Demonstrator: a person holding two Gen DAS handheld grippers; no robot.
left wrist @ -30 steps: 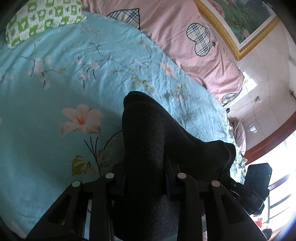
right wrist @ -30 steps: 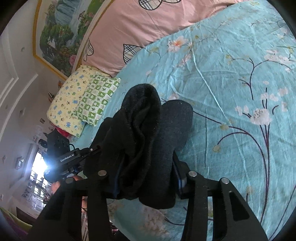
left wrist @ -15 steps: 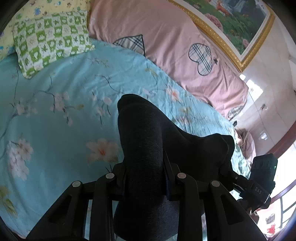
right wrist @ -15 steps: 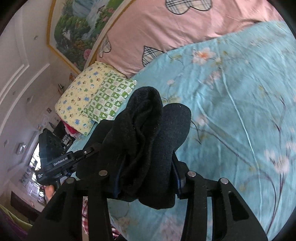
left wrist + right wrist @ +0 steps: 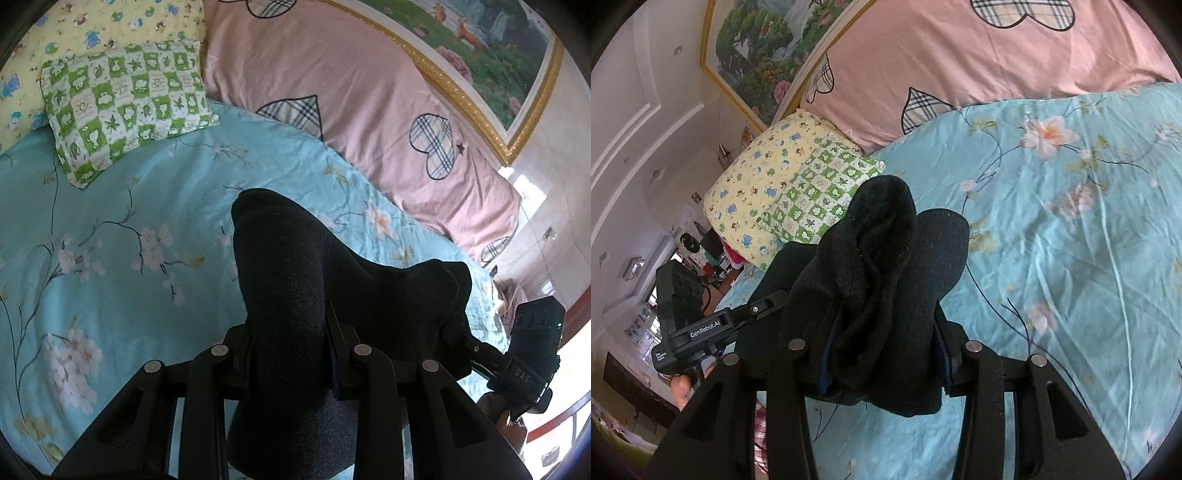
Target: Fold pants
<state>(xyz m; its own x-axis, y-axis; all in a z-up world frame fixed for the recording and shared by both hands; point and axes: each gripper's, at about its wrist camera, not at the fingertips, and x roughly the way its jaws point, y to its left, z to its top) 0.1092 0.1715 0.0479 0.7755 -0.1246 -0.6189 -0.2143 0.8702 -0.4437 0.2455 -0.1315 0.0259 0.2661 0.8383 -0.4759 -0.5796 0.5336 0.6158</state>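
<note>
Left wrist: left tongs [image 5: 288, 328] clamped on black pants [image 5: 284, 266] | right tongs [image 5: 882, 332] clamped on pants bunched between them

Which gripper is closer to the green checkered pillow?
Left. The left gripper is nearer the green checkered pillow; the right gripper sits farther along the pants, beyond it.

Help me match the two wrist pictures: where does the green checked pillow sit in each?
Left wrist: green checked pillow upper left, on the blue floral sheet.
Right wrist: the pillow left of centre, just behind the bunched black pants.
Shared landmark: the pink heart-print quilt beyond it.
</note>
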